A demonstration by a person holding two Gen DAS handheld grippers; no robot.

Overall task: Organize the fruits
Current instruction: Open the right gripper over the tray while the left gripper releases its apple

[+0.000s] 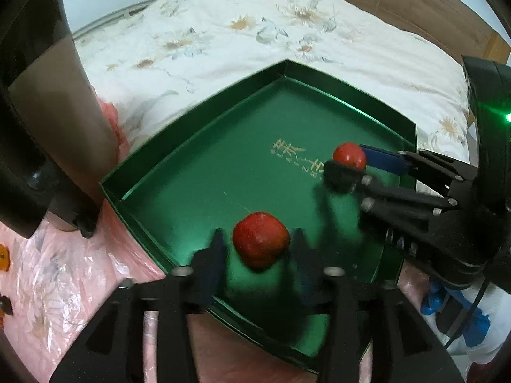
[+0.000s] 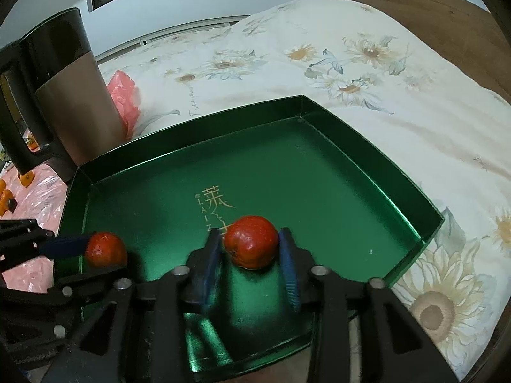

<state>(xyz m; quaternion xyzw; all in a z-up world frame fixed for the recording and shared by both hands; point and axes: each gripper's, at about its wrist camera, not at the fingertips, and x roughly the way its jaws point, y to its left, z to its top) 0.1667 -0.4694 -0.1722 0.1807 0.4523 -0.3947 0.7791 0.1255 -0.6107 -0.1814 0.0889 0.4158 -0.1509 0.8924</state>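
A shallow green tray (image 1: 198,121) (image 2: 367,134) with gold lettering lies on the bed. My left gripper (image 1: 259,244) is shut on a red fruit (image 1: 261,239) and holds it low over the tray's near part. My right gripper (image 2: 250,245) is shut on a second red fruit (image 2: 250,242) over the tray's middle. Each gripper shows in the other's view: the right one (image 1: 346,164) with its fruit (image 1: 349,155) at the tray's right, the left one (image 2: 105,252) with its fruit (image 2: 105,249) at the tray's left.
A tall brown and black kettle (image 2: 73,95) (image 1: 48,102) stands left of the tray. Pink plastic sheet (image 1: 54,274) with small orange fruits (image 2: 6,201) lies at the left. The flowered bedspread (image 2: 351,63) surrounds the tray, with a wooden headboard (image 2: 431,16) behind.
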